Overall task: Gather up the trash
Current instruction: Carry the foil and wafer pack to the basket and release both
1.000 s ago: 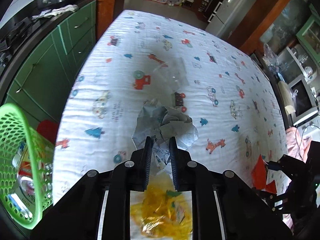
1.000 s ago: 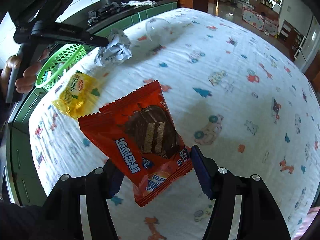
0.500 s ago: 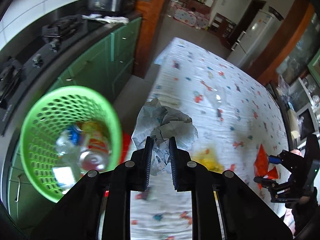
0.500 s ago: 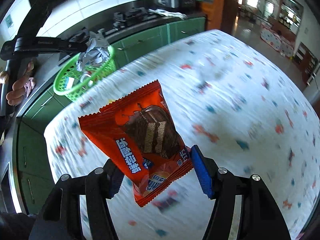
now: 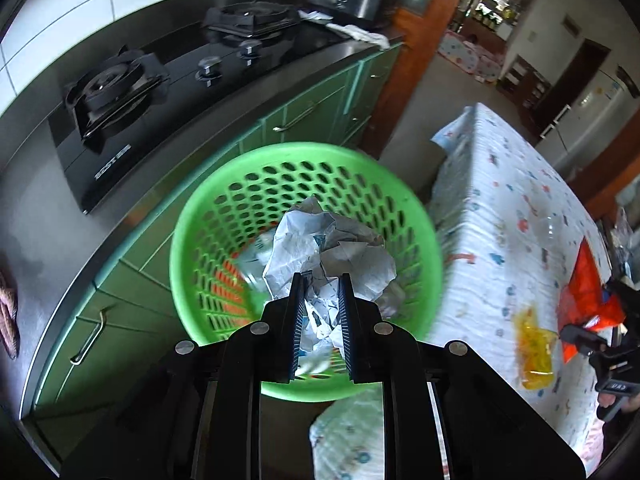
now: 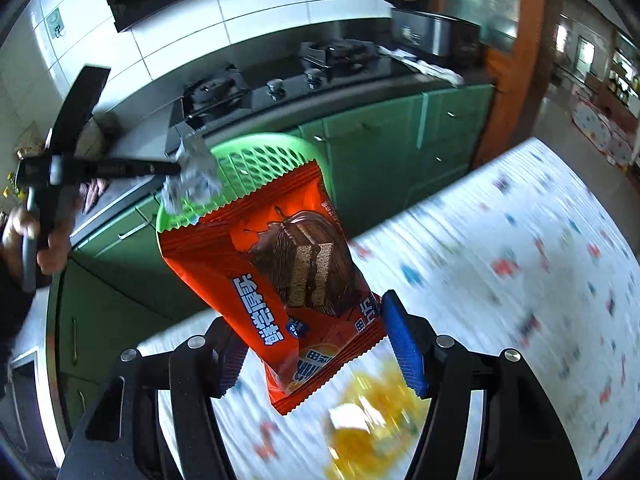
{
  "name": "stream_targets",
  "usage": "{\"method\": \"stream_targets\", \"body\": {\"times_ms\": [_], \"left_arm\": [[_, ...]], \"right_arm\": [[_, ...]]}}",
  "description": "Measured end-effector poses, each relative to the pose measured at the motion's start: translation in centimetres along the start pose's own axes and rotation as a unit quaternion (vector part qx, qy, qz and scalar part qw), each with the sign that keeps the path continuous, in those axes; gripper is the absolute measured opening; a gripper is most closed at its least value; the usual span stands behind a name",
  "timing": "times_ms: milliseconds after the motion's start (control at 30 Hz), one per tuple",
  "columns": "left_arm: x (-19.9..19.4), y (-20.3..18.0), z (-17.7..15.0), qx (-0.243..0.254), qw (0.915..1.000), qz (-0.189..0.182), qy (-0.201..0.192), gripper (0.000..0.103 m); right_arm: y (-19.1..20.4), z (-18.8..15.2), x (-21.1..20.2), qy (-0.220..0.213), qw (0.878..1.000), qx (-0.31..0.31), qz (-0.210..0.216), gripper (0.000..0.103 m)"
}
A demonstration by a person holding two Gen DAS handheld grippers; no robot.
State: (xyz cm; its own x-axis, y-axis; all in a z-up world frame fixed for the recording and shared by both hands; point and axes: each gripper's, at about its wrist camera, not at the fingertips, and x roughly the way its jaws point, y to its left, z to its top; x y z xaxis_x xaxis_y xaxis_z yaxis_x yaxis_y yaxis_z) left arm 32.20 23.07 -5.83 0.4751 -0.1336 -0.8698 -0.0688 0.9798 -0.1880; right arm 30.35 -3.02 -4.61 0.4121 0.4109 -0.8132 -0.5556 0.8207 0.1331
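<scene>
We see the long table under its white cloth printed with small cartoon cars and animals (image 5: 516,240), running beside the green kitchen cabinets (image 5: 312,116) and black glass gas hob (image 5: 176,76). Off the table's near-left corner stands the round green perforated plastic basket (image 5: 256,184), with bits of rubbish inside. We hold the left gripper (image 5: 320,280) right above its mouth, jaws clamped on a crumpled ball of white-grey printed paper (image 5: 332,240). The right gripper (image 6: 316,332) hangs over the table's near edge, blue-padded jaws pinching an orange-red cake-snack wrapper (image 6: 280,264) by its lower end. A crinkled yellow plastic wrapper (image 5: 536,348) lies on the cloth near that edge.
</scene>
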Motion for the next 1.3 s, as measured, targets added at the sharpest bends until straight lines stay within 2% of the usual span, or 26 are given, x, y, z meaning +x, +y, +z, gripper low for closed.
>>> {"method": "stream_targets", "body": {"times_ms": [300,600,633,667,700,933,1000,1100,1300], "left_arm": [[2.2,4.4,-0.2,-0.026,0.9994,0.008,0.023,0.016],[3.8,6.0,-0.6,-0.048,0.9980,0.008,0.041,0.018],[3.8,6.0,-0.6,-0.047,0.9980,0.009,0.042,0.018],[3.9,6.0,-0.7,-0.048,0.9979,0.009,0.042,0.019],[3.9,6.1,-0.8,-0.048,0.9979,0.009,0.043,0.019],[3.5,6.8,-0.9,-0.060,0.9975,-0.001,0.037,0.042],[3.3,6.9,-0.9,-0.059,0.9976,0.002,0.035,0.043],[3.0,6.8,-0.8,-0.062,0.9975,0.000,0.034,0.049],[2.1,6.3,-0.6,-0.060,0.9979,-0.012,0.022,0.049]], "right_arm": [[3.2,6.7,6.5,0.005,1.000,-0.006,0.009,0.063],[5.8,10.4,11.0,0.012,1.000,-0.007,0.022,0.069],[6.2,10.6,11.3,0.010,1.000,-0.008,0.025,0.074],[6.4,10.8,11.4,0.006,1.000,-0.009,0.025,0.080],[6.6,10.8,11.4,0.004,1.000,-0.009,0.024,0.082],[7.0,10.4,10.2,-0.008,0.999,-0.010,0.029,0.084],[6.8,10.0,9.4,-0.012,1.000,-0.009,0.026,0.084],[6.0,9.2,7.9,-0.017,1.000,-0.004,0.019,0.084],[3.2,6.4,4.7,-0.029,0.999,0.006,-0.019,0.084]]}}
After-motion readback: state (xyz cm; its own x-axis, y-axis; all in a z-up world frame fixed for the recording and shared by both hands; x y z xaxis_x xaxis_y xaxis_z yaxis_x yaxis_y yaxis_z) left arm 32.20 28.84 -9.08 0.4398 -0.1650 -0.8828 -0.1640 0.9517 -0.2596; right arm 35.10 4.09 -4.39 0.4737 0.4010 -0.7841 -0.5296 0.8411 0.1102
